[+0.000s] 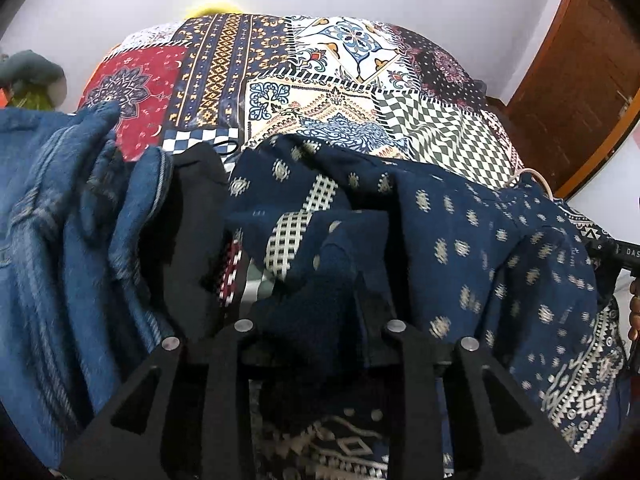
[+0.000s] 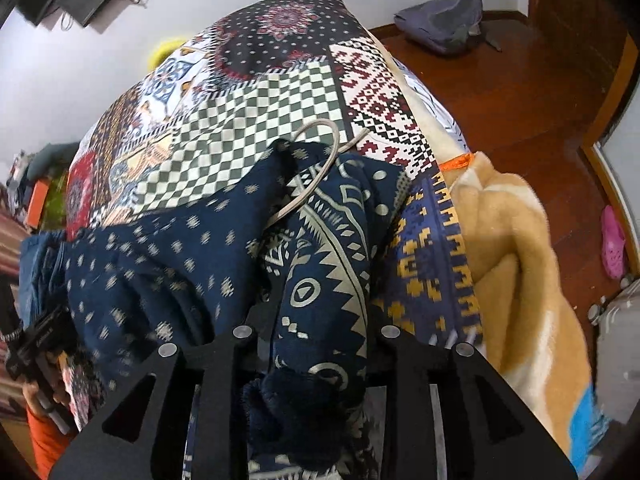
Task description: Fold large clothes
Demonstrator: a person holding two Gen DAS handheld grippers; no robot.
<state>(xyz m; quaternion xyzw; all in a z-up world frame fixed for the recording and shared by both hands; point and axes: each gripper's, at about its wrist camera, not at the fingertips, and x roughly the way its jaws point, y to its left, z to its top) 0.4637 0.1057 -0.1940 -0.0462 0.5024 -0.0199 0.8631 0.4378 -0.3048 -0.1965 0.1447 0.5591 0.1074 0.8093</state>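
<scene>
A navy garment [image 1: 460, 240] with pale motifs and a patterned border lies bunched on the patchwork bedspread [image 1: 320, 80]. My left gripper [image 1: 310, 296] points down into it. The jaws stand a little apart and a fold of the cloth fills the gap. In the right wrist view the same garment [image 2: 160, 264] lies crumpled on the bedspread [image 2: 260, 112], with a beige cord [image 2: 320, 160] looped on top. My right gripper [image 2: 320, 308] stands likewise, slightly apart around the bordered edge, and a dark tassel hangs near the camera.
A blue denim-like garment [image 1: 60, 220] and a black one [image 1: 192, 220] are piled at the left. A tan blanket [image 2: 512, 260] hangs over the bed's right edge. On the wooden floor lie a grey bag [image 2: 440, 20] and a pink slipper [image 2: 612, 240].
</scene>
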